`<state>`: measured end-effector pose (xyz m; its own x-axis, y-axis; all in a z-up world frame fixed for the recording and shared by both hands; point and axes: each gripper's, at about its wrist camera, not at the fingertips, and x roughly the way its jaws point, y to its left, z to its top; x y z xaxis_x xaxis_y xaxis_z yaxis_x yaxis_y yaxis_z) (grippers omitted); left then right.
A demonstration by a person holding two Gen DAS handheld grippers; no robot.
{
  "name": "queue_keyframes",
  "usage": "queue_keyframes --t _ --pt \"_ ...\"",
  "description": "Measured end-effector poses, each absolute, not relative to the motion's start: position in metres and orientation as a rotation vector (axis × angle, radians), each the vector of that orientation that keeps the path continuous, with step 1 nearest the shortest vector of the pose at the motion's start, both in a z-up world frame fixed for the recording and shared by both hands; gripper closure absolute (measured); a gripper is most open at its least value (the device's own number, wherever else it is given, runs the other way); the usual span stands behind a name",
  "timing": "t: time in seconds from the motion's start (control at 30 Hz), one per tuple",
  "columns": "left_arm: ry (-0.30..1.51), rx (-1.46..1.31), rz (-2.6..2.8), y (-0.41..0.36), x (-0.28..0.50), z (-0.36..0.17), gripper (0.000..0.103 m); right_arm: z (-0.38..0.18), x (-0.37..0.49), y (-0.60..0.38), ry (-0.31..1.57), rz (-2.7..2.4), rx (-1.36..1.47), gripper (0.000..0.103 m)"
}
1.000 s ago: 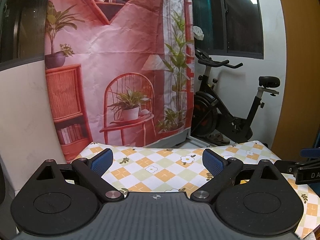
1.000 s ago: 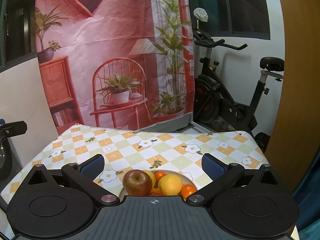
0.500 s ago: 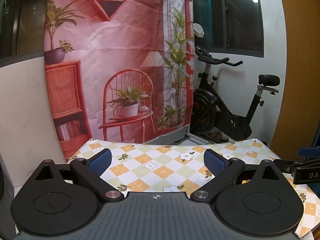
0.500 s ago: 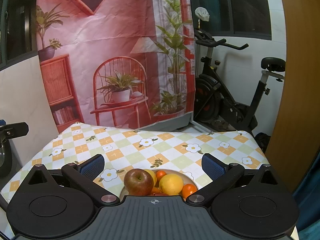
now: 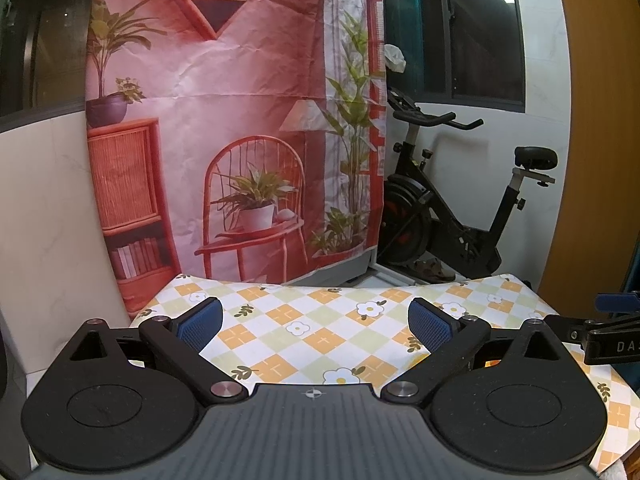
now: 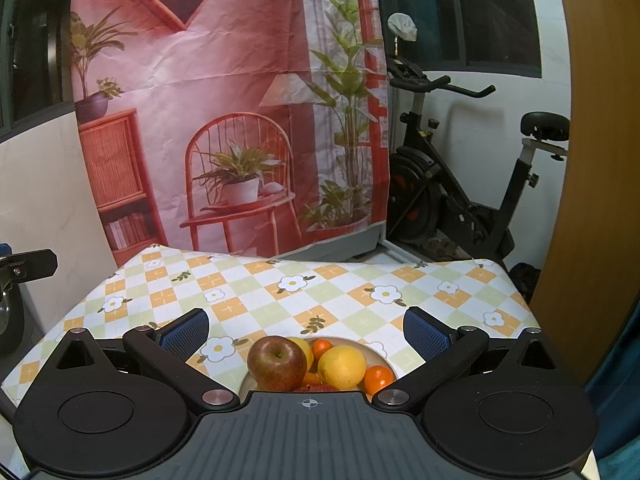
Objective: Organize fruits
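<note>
In the right wrist view a pale bowl (image 6: 382, 356) sits on the checked tablecloth just in front of my right gripper (image 6: 306, 330). It holds a red apple (image 6: 277, 364), a yellow citrus fruit (image 6: 342, 368) and small oranges (image 6: 378, 376). The right gripper is open and empty, with the bowl low between its fingers. My left gripper (image 5: 316, 320) is open and empty above bare tablecloth (image 5: 320, 332). No fruit shows in the left wrist view. Part of the right gripper (image 5: 604, 340) shows at that view's right edge.
A pink printed backdrop (image 6: 224, 120) hangs behind the table. An exercise bike (image 6: 460, 200) stands beyond the table's far right corner. A wooden panel (image 6: 600, 160) is at the right. The table's far edge (image 6: 320, 260) is close.
Both views have tilted down slightly and show more tablecloth. The left gripper has drawn back and up a little. Both grippers stay open.
</note>
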<state>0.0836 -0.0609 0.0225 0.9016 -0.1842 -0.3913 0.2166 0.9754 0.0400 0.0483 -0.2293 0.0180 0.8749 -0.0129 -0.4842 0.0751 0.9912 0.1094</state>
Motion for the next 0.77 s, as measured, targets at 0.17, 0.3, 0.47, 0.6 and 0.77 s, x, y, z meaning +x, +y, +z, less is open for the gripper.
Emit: queue_keyframes --t 0.17,0.3,0.47,0.6,0.77 --pt "0.396 0.082 -0.209 -0.061 0.083 0.022 0.003 0.016 0.047 -0.230 0.506 -0.045 0.127 0.000" --pt "0.396 0.083 -0.210 -0.061 0.083 0.022 0.003 0.017 0.047 -0.230 0.507 -0.045 0.127 0.000" --pt "0.393 0.084 -0.213 -0.063 0.081 0.021 0.003 0.011 0.044 -0.230 0.510 -0.045 0.129 0.000" --pt "0.391 0.085 -0.214 -0.063 0.081 0.020 0.003 0.005 0.044 -0.230 0.514 -0.045 0.133 0.000" --pt "0.408 0.080 -0.208 -0.063 0.086 0.017 0.002 -0.002 0.047 -0.232 0.524 -0.047 0.144 0.000"
